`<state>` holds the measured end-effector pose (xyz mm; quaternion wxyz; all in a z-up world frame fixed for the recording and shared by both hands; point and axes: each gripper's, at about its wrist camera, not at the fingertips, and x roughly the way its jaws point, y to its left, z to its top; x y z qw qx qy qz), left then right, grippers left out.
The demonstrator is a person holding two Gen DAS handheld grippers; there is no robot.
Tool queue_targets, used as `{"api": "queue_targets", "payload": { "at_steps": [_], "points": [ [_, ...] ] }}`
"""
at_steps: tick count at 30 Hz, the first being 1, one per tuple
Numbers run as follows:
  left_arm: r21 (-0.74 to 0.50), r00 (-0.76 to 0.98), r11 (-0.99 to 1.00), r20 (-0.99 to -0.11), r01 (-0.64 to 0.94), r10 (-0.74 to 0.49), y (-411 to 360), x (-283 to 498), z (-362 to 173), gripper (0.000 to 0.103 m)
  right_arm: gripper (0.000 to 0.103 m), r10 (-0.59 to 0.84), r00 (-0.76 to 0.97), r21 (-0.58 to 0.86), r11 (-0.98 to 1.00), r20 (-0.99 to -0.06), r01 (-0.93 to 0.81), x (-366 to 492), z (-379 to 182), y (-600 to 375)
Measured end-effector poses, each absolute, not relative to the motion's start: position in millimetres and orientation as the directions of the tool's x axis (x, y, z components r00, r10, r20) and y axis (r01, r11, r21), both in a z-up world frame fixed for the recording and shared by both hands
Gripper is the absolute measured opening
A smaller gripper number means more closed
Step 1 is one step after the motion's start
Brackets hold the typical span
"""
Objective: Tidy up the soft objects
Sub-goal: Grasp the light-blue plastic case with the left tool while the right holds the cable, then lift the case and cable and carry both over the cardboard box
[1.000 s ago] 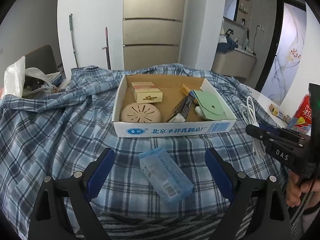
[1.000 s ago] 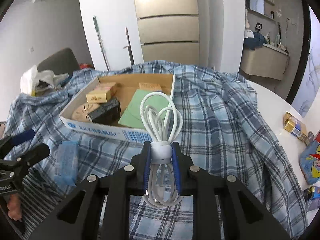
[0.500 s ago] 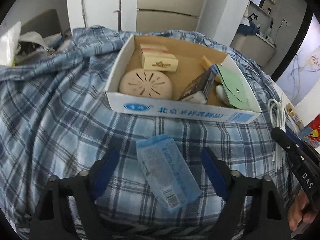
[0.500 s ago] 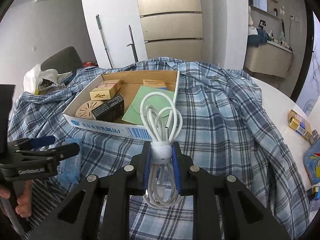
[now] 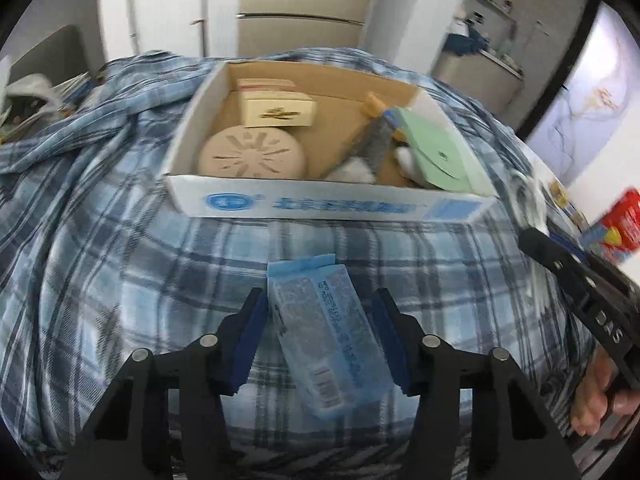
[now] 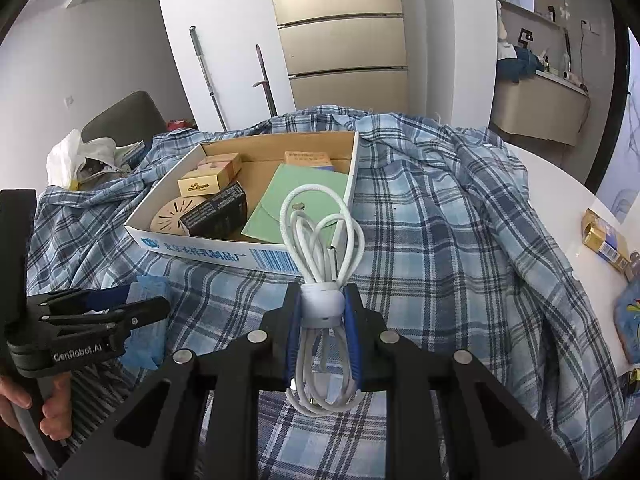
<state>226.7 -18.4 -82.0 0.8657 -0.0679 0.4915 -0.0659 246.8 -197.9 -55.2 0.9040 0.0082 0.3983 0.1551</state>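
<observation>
Right now the left gripper (image 5: 320, 332) has its jaws closing around the blue tissue pack (image 5: 326, 336), which lies on the plaid shirt (image 5: 100, 264) just in front of the cardboard box (image 5: 320, 206); the pack sits between the blue pads at a slant, its near end swung toward the right finger, and the left pad looks to be at the pack's edge while a sliver of cloth still shows beside the right one, so the squeeze seems not yet complete. To grasp it well, I would let the pads meet the long sides evenly, since a slanted soft pack tends to twist or squirt out under a lopsided pinch; a slight turn of the wrist to line the fingers up with the pack would help. It would also be wise to stay just clear of the cloth, because the shirt is loose and could be pinched up with the wrapper. The right gripper (image 6: 323, 312) is clamped tight on the coiled white cable (image 6: 322, 236) at its strap, the loops standing up above the fingers and the tail hanging below, held over the shirt near the box's front right corner. Beyond, the box already holds a round disc (image 5: 252, 154), small cartons and a green pouch (image 6: 296, 196), leaving bare floor in its middle for both soft things.
</observation>
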Motion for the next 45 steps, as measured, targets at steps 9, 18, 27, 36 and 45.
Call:
{"api": "queue_targets", "payload": {
  "at_steps": [9, 18, 27, 36, 45],
  "points": [
    [-0.138, 0.494, 0.988, -0.855, 0.071, -0.155, -28, 228, -84, 0.07, 0.019, 0.286, 0.635, 0.14, 0.952, -0.718, -0.271, 247, -56, -199],
    [-0.112, 0.493, 0.988, -0.857, 0.106, -0.15, -35, 226, -87, 0.047, 0.019, 0.288, 0.632, 0.138, 0.951, -0.719, -0.276, 247, -56, -198],
    [-0.113, 0.647, 0.981, -0.738, 0.16, -0.191, -36, 202, -59, 0.041, 0.019, 0.323, 0.659, 0.139, 0.938, -0.68, -0.316, 238, -49, -195],
    [-0.067, 0.788, 0.978, -0.582, 0.198, -0.199, -38, 171, -28, 0.04, 0.019, 0.373, 0.707, 0.145, 0.921, -0.601, -0.363, 223, -34, -195],
    [-0.017, 0.896, 0.971, -0.381, 0.24, -0.228, -44, 136, -2, 0.04, 0.019, 0.388, 0.798, 0.093, 0.916, -0.461, -0.391, 197, -14, -195]
  ]
}}
